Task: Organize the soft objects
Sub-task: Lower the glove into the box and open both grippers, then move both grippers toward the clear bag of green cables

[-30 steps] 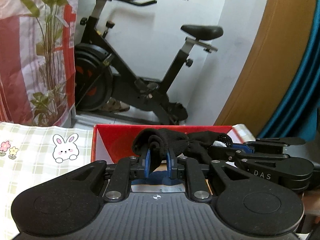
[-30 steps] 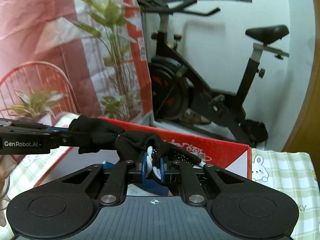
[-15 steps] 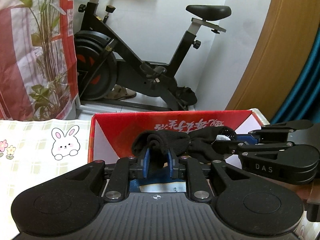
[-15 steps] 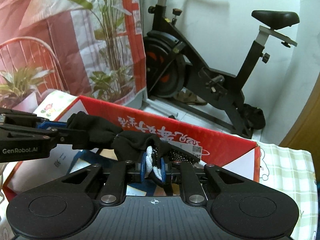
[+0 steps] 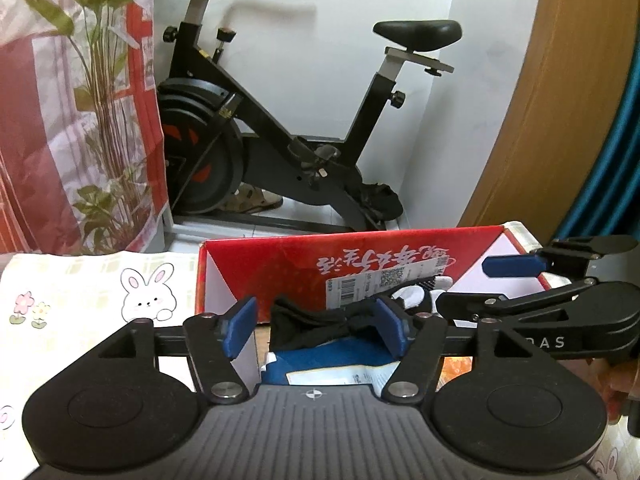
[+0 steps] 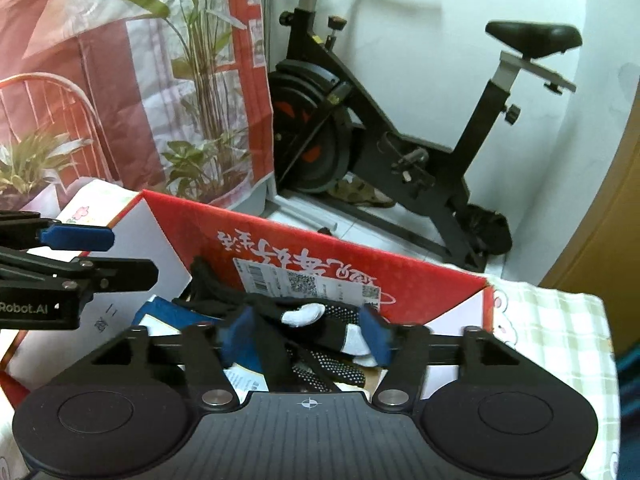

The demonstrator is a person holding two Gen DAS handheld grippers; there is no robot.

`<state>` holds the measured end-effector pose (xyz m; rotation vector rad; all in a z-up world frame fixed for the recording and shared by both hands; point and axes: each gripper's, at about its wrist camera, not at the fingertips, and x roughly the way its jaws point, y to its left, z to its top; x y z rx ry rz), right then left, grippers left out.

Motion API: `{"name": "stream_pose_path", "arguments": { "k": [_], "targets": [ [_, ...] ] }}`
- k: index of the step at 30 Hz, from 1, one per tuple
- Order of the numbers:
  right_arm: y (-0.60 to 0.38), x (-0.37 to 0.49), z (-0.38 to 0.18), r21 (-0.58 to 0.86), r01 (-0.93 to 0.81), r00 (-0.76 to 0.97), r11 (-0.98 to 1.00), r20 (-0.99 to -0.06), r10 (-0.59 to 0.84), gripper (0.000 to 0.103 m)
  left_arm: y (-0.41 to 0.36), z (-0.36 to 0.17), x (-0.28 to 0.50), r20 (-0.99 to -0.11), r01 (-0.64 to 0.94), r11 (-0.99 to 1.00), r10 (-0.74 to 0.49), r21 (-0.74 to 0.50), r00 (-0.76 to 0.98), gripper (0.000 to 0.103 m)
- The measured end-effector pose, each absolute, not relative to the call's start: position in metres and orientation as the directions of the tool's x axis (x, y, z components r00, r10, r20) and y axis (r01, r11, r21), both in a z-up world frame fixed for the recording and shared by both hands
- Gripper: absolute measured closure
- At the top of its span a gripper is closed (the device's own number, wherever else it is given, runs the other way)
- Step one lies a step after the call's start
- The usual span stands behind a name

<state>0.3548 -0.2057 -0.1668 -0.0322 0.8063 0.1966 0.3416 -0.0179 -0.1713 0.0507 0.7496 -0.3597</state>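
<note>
- We hold our left gripper [image 5: 316, 326] over the open red box [image 5: 276, 268], which we take as our landmark; its jaws are opening, blue pads apart, and neither pad presses on anything.
- Between those pads lies a black glove [image 5: 308, 320], bunched, down inside the box on top of a blue packet [image 5: 320, 360].
- Our right gripper [image 6: 304, 332] also points down into the box from the other side, its jaws opening as well, pads clear of the cloth.
- Between its pads we see the black glove's dotted palm and white fingertips [image 6: 304, 314], lying loose inside the box near the back wall with the white label [image 6: 304, 284].
- Each gripper shows in the other's view, at the box's side.
- The box sits on a checked cloth with a rabbit print [image 5: 148, 296].
- Behind the box stands an exercise bike [image 5: 280, 120]; left of it hangs a red curtain with plants [image 5: 80, 100].
</note>
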Motion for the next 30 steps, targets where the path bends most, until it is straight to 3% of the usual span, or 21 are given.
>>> {"name": "stream_pose_path", "arguments": {
  "k": [3, 8, 15, 30],
  "targets": [
    [-0.208, 0.343, -0.158, 0.056, -0.168, 0.682, 0.984, -0.714, 0.157, 0.024, -0.015, -0.163, 0.328, -0.664, 0.339, 0.937, -0.303, -0.078, 0.684, 0.016],
    [-0.214, 0.315, -0.143, 0.076, -0.141, 0.716, 0.987, -0.680, 0.155, 0.000, -0.006, -0.150, 0.296, -0.646, 0.344, 0.935, -0.313, -0.083, 0.696, 0.006],
    [-0.218, 0.267, -0.136, 0.096, -0.118, 0.750, 0.988, -0.644, 0.152, 0.000, 0.006, -0.149, 0.246, -0.656, 0.338, 0.937, -0.307, -0.083, 0.689, 0.001],
    [-0.203, 0.160, -0.148, 0.102, -0.161, 0.776, 0.982, -0.602, 0.189, 0.001, 0.017, -0.188, 0.157, -0.703, 0.341, 0.932, -0.322, -0.121, 0.634, 0.001]
  ]
}}
